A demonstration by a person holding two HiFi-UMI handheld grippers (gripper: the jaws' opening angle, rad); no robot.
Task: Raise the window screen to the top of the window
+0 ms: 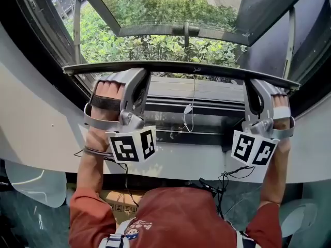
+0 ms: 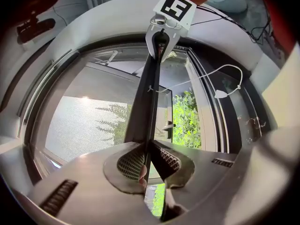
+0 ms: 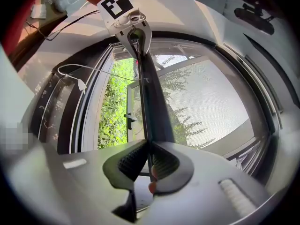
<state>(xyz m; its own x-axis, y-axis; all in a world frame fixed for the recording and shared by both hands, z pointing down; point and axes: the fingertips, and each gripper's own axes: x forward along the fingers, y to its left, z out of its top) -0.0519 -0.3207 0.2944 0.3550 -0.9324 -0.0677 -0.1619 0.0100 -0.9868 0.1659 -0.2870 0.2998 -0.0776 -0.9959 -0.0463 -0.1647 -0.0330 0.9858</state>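
Window screen (image 2: 84, 121) shows fine grey mesh and a dark bar (image 1: 191, 67). My left claw (image 2: 146, 159) and right claw (image 3: 149, 154) both pinch that bar.

Screen rail (image 1: 196, 67): across the window opening, above the sill (image 1: 201, 164).
Left gripper (image 1: 139, 76): on the rail's left end.
Right gripper (image 1: 253, 84): on its right end.
Pull cord (image 1: 187, 110): hangs below mid-rail.
Casement sash (image 1: 170, 4): beyond the rail.

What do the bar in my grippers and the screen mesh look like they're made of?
Screen bar: dark, smooth and slightly glossy, with a thin straight profile; likely painted aluminium, possibly plastic. Mesh: fine pale grey weave with tree shapes showing through it; probably fibreglass or polyester.
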